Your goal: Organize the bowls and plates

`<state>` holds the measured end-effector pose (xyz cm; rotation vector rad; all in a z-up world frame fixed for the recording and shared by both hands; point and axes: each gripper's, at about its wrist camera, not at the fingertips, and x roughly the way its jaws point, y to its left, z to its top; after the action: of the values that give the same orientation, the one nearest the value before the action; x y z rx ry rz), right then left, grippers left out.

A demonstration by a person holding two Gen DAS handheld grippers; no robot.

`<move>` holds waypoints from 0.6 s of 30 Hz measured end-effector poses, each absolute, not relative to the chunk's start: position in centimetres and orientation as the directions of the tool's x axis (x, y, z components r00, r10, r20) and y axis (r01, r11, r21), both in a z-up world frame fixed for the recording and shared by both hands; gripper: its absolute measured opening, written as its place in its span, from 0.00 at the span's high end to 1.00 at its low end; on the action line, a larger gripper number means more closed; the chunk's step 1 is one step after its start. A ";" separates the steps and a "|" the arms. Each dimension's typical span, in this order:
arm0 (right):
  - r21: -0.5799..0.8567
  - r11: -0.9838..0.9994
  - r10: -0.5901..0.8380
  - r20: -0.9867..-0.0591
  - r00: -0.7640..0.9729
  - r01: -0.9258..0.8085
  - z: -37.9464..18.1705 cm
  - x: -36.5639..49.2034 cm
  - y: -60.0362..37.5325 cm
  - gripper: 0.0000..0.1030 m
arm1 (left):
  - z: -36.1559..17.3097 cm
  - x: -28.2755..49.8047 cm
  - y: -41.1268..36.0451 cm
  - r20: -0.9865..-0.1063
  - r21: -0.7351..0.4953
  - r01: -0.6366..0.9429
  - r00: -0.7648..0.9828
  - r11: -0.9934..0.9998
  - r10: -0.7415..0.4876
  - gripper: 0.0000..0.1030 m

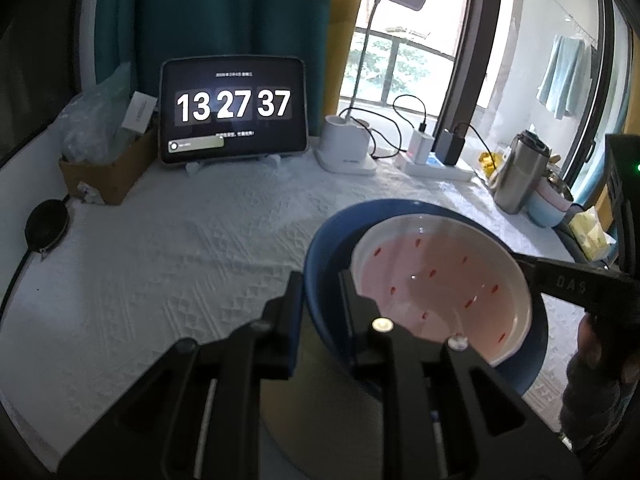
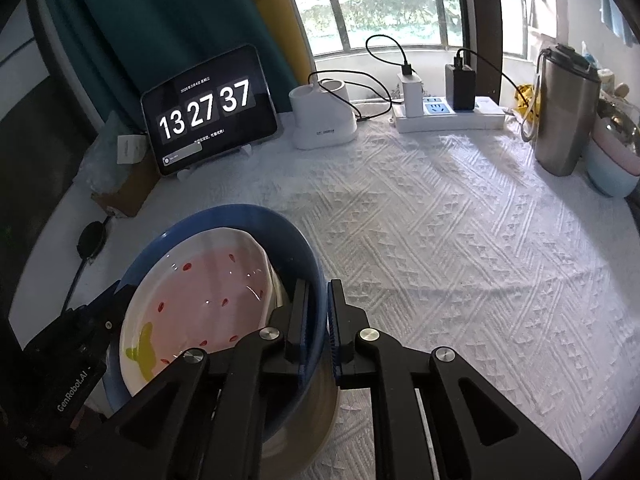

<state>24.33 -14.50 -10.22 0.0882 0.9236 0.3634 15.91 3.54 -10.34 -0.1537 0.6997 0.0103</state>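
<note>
Nearest, the left gripper (image 1: pixel 322 292) has its jaws pinching the blue bowl (image 1: pixel 320 248) by the rim at its nine o'clock side. The right gripper (image 2: pixel 318 312) pinches the same rim at three o'clock. A white bowl with a pink, red-speckled inside (image 1: pixel 436 276) sits nested in the blue one, above the white quilted bench (image 2: pixel 440 220). Farther back, at twelve o'clock, stand a clock tablet (image 1: pixel 234 108), a lamp base (image 1: pixel 346 148) and a power strip (image 2: pixel 448 118).
</note>
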 end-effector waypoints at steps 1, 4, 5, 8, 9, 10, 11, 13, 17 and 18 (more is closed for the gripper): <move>0.233 0.934 0.348 -0.765 0.542 -0.270 -10.2 24.4 -14.5 0.90 | -10.3 15.9 3.5 -0.644 -0.133 -0.063 0.764 0.989 -0.038 0.83; 0.238 0.931 0.355 -0.767 0.535 -0.278 -10.3 24.5 -14.5 0.90 | -10.3 15.9 3.3 -0.644 -0.115 -0.064 0.764 0.991 -0.026 0.82; 0.240 0.930 0.357 -0.767 0.533 -0.278 -10.3 24.6 -14.6 0.87 | -10.3 15.9 3.2 -0.642 -0.102 -0.064 0.767 0.993 -0.017 0.82; 0.246 0.934 0.351 -0.767 0.537 -0.259 -10.4 24.7 -15.2 0.73 | -10.3 15.8 3.0 -0.637 -0.073 -0.067 0.771 0.995 0.005 0.82; 0.253 0.934 0.352 -0.768 0.535 -0.252 -10.5 24.8 -15.4 0.70 | -10.2 15.8 2.9 -0.638 -0.070 -0.071 0.770 0.995 0.010 0.82; 0.264 0.933 0.356 -0.768 0.533 -0.243 -10.6 24.9 -15.7 0.66 | -10.2 15.8 2.9 -0.640 -0.069 -0.073 0.768 0.995 0.012 0.82; 0.270 0.933 0.359 -0.767 0.532 -0.239 -10.7 24.9 -15.9 0.63 | -10.2 15.8 2.9 -0.642 -0.067 -0.075 0.767 0.995 0.015 0.82; 0.274 0.933 0.359 -0.767 0.532 -0.235 -10.7 24.9 -16.2 0.61 | -10.1 15.9 2.7 -0.646 -0.056 -0.079 0.763 0.995 0.024 0.82; 0.254 0.939 0.341 -0.769 0.540 -0.231 -10.6 24.6 -16.2 0.60 | -9.9 15.9 2.4 -0.651 -0.040 -0.078 0.759 0.996 0.033 0.81; 0.246 0.942 0.334 -0.770 0.544 -0.230 -10.6 24.5 -16.1 0.59 | -9.9 15.8 2.4 -0.653 -0.039 -0.077 0.757 0.996 0.033 0.81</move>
<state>24.50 -16.15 -10.59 0.1205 0.9386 0.3357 15.82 2.35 -9.93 -0.0645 0.7097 0.0601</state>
